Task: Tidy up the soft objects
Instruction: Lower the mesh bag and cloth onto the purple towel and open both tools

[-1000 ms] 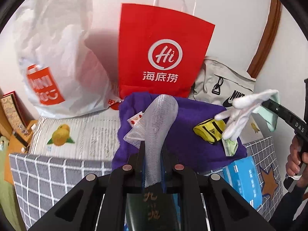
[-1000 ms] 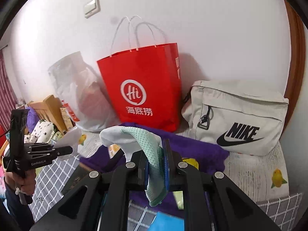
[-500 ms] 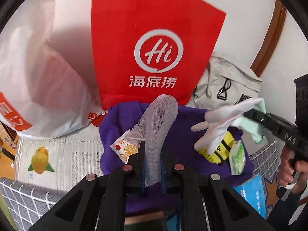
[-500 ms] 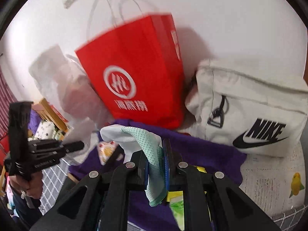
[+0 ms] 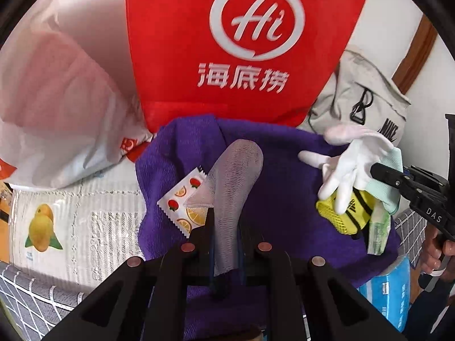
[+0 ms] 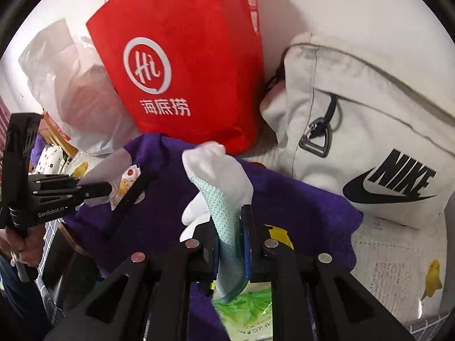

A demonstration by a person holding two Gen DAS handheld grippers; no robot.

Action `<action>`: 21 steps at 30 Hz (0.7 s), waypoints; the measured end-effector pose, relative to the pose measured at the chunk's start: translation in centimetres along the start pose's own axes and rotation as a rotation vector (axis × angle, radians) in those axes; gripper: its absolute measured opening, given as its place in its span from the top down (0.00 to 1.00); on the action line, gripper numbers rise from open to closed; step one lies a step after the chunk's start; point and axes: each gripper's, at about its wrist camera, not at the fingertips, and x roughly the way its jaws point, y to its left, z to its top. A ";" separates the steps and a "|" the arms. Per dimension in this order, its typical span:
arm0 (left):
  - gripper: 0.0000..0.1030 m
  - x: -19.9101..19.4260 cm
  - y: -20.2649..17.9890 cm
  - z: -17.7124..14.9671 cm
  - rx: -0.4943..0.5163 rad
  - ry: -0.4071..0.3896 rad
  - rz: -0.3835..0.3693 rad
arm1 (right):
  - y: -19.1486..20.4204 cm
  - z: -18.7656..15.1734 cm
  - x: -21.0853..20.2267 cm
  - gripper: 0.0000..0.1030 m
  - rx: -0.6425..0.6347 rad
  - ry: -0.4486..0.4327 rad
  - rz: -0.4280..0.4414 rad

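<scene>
In the left wrist view a white wall stands behind, and the red paper bag [image 5: 244, 45] leans against it; the purple towel [image 5: 284, 170] lies just in front of this bag; the left tongs [image 5: 226, 244] are closed on a grey mesh sock [image 5: 236, 176], held above the towel.

In the right wrist view the same red bag is at the back; the right tongs [image 6: 230, 244] grip a white glove [image 6: 219, 176], also in front of the bag over the towel.

I judge both pieces are in carrying; next each must be lowered and released, perhaps onto the towel.
</scene>
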 end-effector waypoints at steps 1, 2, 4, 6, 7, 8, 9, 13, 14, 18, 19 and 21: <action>0.88 0.2 0.1 0.0 -0.001 0.007 -0.002 | -0.2 -0.1 0.4 0.86 0.005 0.016 0.000; 0.88 0.5 0.1 0.0 -0.004 0.014 -0.001 | -0.3 -0.2 0.8 0.86 0.003 0.026 -0.005; 0.88 0.7 0.3 -0.1 -0.013 0.020 0.002 | -0.5 -0.2 1.5 0.85 -0.001 0.035 -0.007; 0.88 0.7 0.3 -0.1 -0.013 0.023 -0.005 | -0.4 -0.3 2.1 0.84 -0.002 0.052 -0.003; 0.88 0.9 0.4 -0.1 -0.019 0.025 -0.006 | -0.4 -0.4 2.4 0.84 -0.005 0.058 -0.003; 0.88 1.0 0.5 0.0 -0.025 0.027 -0.007 | -0.3 -0.4 2.7 0.84 -0.008 0.064 -0.006; 0.88 1.1 0.5 0.0 -0.031 0.031 -0.008 | -0.2 -0.5 3.0 0.84 -0.009 0.069 -0.010; 0.88 1.5 0.5 0.4 -0.043 0.040 -0.011 | 0.0 -0.7 3.3 0.83 -0.011 0.076 -0.012; 0.88 1.5 0.7 0.3 -0.046 0.040 -0.013 | 0.1 -0.7 3.3 0.79 -0.014 0.075 -0.011; 0.88 1.4 0.8 0.3 -0.049 0.034 -0.029 | 0.4 -0.7 3.1 0.59 -0.029 0.065 -0.008; 0.88 1.4 0.8 0.2 -0.046 0.034 -0.027 | 0.5 -0.7 3.1 0.57 -0.033 0.062 -0.005; 0.88 1.6 0.8 -0.1 -0.044 0.031 -0.024 | 0.6 -0.7 2.9 0.51 -0.036 0.055 0.007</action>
